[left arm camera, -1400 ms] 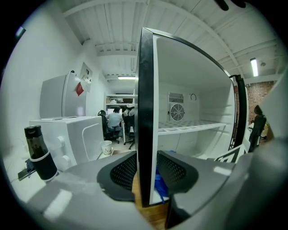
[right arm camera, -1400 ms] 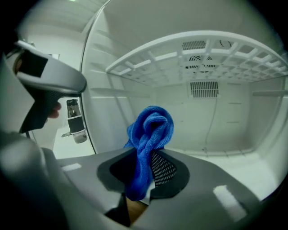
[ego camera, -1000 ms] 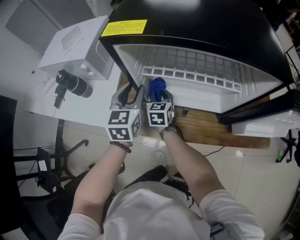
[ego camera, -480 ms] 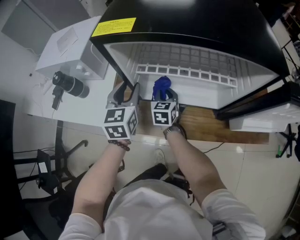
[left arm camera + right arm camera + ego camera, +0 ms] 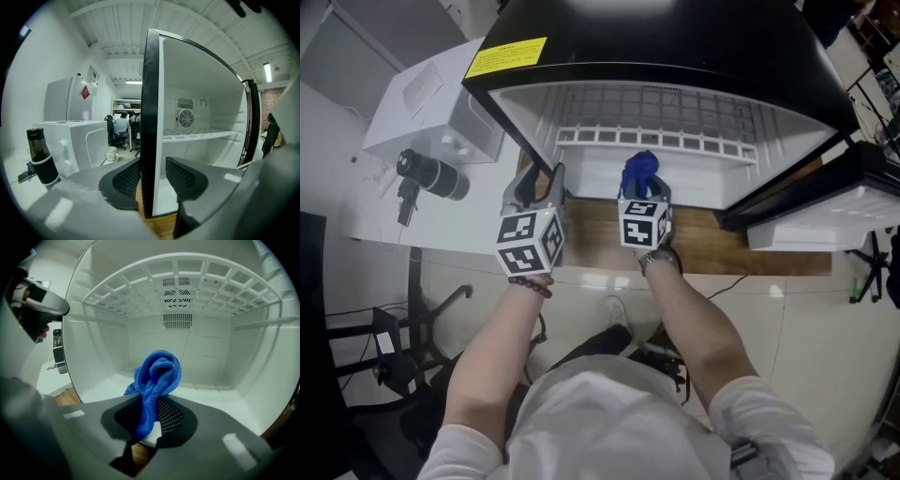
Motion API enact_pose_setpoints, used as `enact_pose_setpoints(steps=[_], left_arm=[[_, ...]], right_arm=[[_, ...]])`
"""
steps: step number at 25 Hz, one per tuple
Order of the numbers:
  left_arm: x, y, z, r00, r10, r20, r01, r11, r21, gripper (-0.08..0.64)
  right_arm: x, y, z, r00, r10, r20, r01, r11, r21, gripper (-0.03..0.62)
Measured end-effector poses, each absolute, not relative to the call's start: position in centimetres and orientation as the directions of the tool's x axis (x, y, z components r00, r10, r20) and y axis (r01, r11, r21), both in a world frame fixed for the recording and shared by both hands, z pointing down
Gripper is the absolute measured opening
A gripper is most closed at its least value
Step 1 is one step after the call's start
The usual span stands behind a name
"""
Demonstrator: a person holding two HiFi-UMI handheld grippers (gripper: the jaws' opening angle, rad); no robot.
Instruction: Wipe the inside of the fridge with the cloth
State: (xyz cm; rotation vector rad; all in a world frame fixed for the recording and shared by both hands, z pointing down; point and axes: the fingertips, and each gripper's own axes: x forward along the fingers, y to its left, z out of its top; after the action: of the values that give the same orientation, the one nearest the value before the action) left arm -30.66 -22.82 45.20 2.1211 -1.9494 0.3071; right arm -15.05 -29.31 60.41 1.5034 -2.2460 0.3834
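Fridge [image 5: 675,56]: black shell, white liner, door swung wide to the right, sitting on a wooden counter [image 5: 741,251]. Inside is bare apart from the wire shelf [image 5: 187,291] up high.

Step in hand, as I judge it: the approach, wiping not yet begun.

White boxy appliance [image 5: 422,103] stands left of the fridge, clear of the work.

Left gripper [image 5: 536,187] straddles the fridge's left wall edge [image 5: 149,117]. Its jaws have just been opening and stand apart, with the edge between them and not pinched.

Right gripper [image 5: 644,194] at the fridge mouth, jaws clamped on the blue cloth [image 5: 157,376], which bunches forward over the floor [image 5: 140,392] without touching it.

Next move likely calls for lowering the cloth onto the liner. The shelf limits headroom.

Black bottle [image 5: 40,154] on the left, no obstacle.
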Motion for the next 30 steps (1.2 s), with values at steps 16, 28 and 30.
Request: enact_pose_setpoints(steps=[16, 28, 30], left_arm=[[-30.8, -22.5, 45.0, 0.079, -0.948, 0.308, -0.996, -0.067, 0.052, 0.163], [-30.7, -22.1, 44.9, 0.071, -0.949, 0.308, -0.997, -0.058, 0.053, 0.163], [-30.7, -22.0, 44.8, 0.071, -0.950, 0.305, -0.997, -0.057, 0.053, 0.163]], right_arm=[[-4.9, -30.1, 60.4, -0.182, -0.850, 0.495, -0.968, 0.244, 0.064, 0.080], [-0.2, -30.1, 60.4, -0.098, -0.856, 0.507, -0.982, 0.165, 0.090, 0.080], [0.3, -30.1, 60.4, -0.085, -0.856, 0.511, -0.984, 0.152, 0.091, 0.080]])
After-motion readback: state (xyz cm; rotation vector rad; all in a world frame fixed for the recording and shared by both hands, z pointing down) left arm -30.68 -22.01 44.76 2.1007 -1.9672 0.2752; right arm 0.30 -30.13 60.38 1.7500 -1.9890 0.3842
